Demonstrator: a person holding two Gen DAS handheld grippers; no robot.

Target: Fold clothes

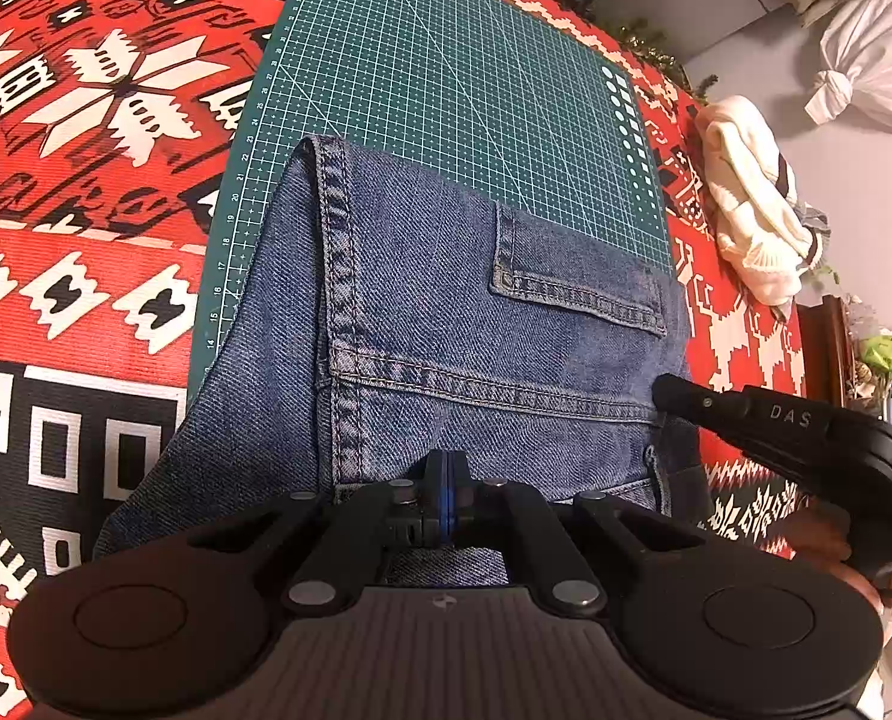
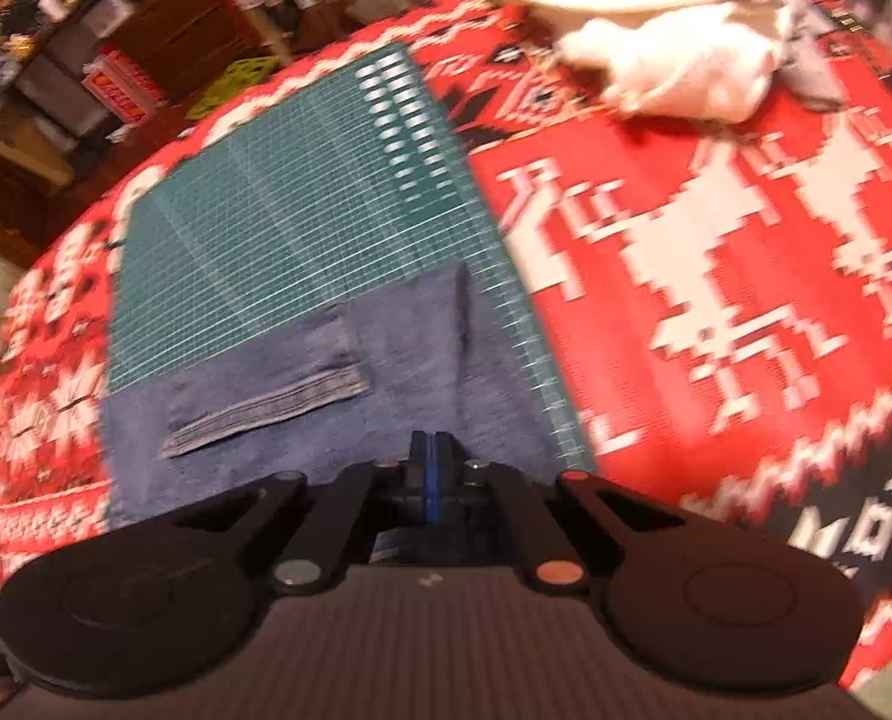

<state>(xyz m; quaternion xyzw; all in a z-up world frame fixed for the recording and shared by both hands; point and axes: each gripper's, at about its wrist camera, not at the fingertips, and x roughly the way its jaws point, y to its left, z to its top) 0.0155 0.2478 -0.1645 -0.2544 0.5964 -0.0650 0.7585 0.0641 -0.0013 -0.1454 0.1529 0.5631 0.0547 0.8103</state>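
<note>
While both tools pinch denim, status as follows:

left gripper: blue pads pressed together at the near edge of the jeans, by the centre seam. Fabric appears clamped between them.
right gripper: pads likewise closed over the near denim edge. Its own view is motion-blurred, so actual bite on the cloth is a judgement, not certain. In the left view its fingers sit at the right side of the waist area, with a hand behind.
why two grips: probably to hold the near edge at two points so it lifts level and folds over without skewing.
jeans: already doubled, back pocket facing up, lying on the green cutting mat, near part overhanging toward the grippers.
mat: sits on the red patterned tablecloth; grid likely serves as an alignment reference.
elsewhere: white garment heaped well apart at the right, likely queued.
step: mid-fold, judging by layout.
</note>
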